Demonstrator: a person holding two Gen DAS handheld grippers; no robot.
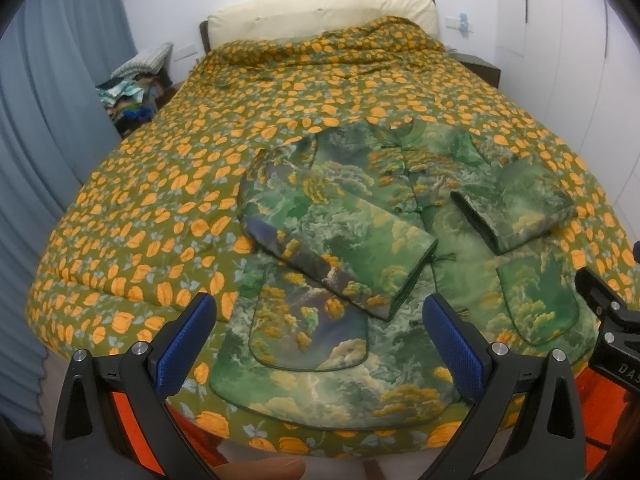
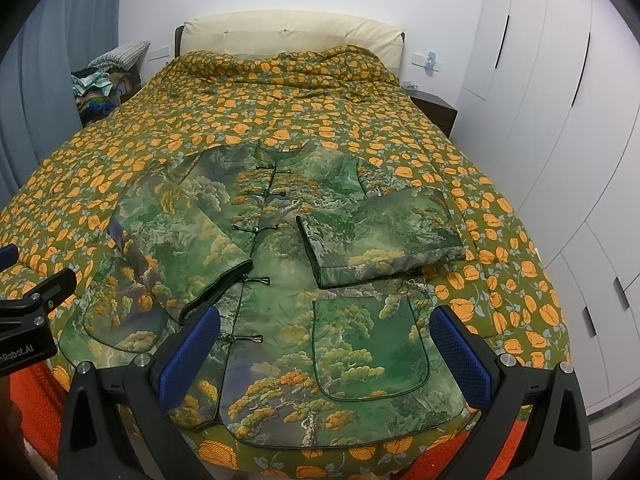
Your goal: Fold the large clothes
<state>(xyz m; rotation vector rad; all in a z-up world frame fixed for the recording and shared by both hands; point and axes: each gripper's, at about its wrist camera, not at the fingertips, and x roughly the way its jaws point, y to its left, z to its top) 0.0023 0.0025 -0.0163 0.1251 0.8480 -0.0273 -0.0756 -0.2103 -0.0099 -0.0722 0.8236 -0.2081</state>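
A green padded jacket (image 1: 360,216) with a tree-and-cloud print lies front up at the foot of the bed; it also shows in the right wrist view (image 2: 280,264). Both sleeves are folded across its front: the left sleeve (image 2: 180,248) and the right sleeve (image 2: 380,236). My left gripper (image 1: 320,328) is open and empty, above the jacket's lower left hem. My right gripper (image 2: 328,340) is open and empty, above the lower right hem and pocket (image 2: 368,348).
The bed carries a green quilt with orange flowers (image 2: 280,112) and a cream headboard (image 2: 288,32). A pile of clothes (image 2: 100,84) sits at the far left. Blue curtains (image 1: 48,100) hang on the left, white wardrobes (image 2: 560,120) on the right, beside a dark nightstand (image 2: 436,112).
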